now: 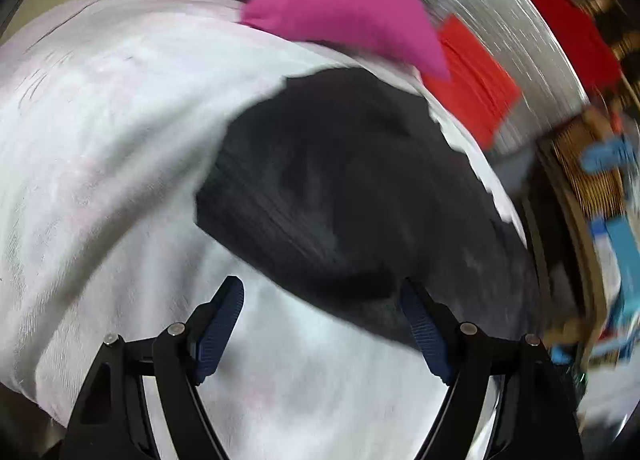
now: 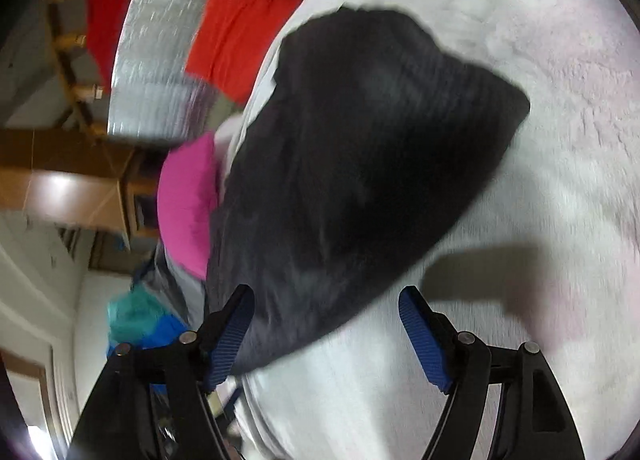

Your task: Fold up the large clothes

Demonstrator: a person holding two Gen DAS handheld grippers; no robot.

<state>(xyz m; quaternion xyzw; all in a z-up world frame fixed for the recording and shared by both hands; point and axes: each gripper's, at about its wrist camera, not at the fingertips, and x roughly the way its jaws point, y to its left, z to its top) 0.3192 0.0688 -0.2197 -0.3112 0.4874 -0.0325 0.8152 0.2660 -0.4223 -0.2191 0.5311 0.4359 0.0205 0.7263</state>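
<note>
White cover (image 1: 120, 148): a fuzzy white cloth spreads over most of the surface and fills the bulk of both views; everything is smeared by motion blur.
Black garment (image 1: 344, 196): the big dark piece lies bunched on the white cover, near its edge, one rounded fold humped up. In the right wrist view it (image 2: 352, 164) reaches down to the left blue pad.
Silver sheet (image 1: 492, 20): a shiny, foil-like surface beyond the white cover.
Pink cloth (image 1: 340, 0): lies at the far edge of the white cover, just beyond the black garment.
Red cloth (image 1: 476, 84): a folded piece on the silver sheet, beside the pink cloth.
Left gripper (image 1: 322, 320): jaws spread wide, nothing between them; the black garment's near edge sits by the right-hand pad.
Right gripper (image 2: 326, 328): jaws also spread apart, clamping nothing; the garment's lower edge hangs over the gap and the left pad.
</note>
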